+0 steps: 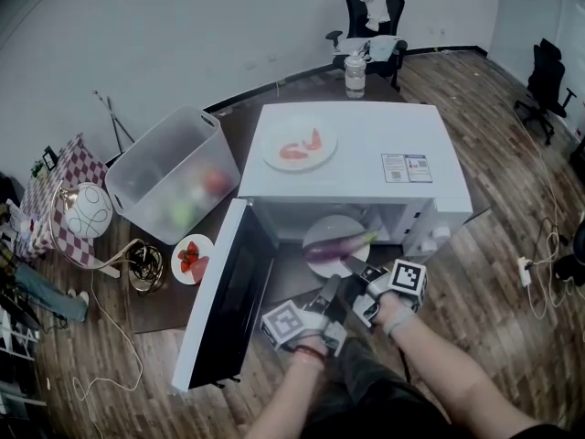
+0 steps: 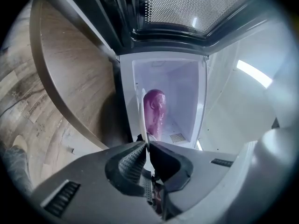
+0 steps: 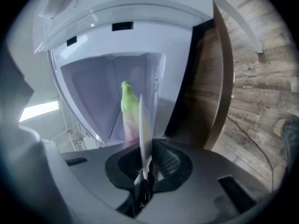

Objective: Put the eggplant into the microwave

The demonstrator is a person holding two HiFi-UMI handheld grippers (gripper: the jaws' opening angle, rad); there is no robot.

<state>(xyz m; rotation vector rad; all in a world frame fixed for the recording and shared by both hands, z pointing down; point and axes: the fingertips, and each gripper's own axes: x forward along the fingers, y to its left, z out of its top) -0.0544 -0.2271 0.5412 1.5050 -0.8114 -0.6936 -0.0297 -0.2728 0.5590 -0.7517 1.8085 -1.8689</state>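
Nearest, in front of the microwave (image 1: pixel 347 163), the left gripper (image 2: pixel 147 144) is seen closed on the near rim of a pale plate (image 1: pixel 327 227), the thin edge pinched between its ribbed pads. Just to the right of it, the right gripper (image 3: pixel 145 149) is clamped on the same rim, the plate edge standing up between its jaws. Both are pointed level at the microwave's open front.

On the plate the eggplant (image 1: pixel 338 246) is laid crosswise, its green stem end toward the microwave's right side. Plate and eggplant are held at the mouth of the cavity, not yet judged to be fully inside. The door (image 1: pixel 228 300) is swung wide at the microwave's left.

On the microwave's top a second plate (image 1: pixel 271 146) with pink pieces is seen; beyond it, a bottle (image 1: pixel 356 73).

Trouble is most likely from the grip: the plate is held only along its near rim, so its far edge may sag, and the round eggplant may then roll off. The rim could also slip from the pads, or be knocked on the cavity's sill.
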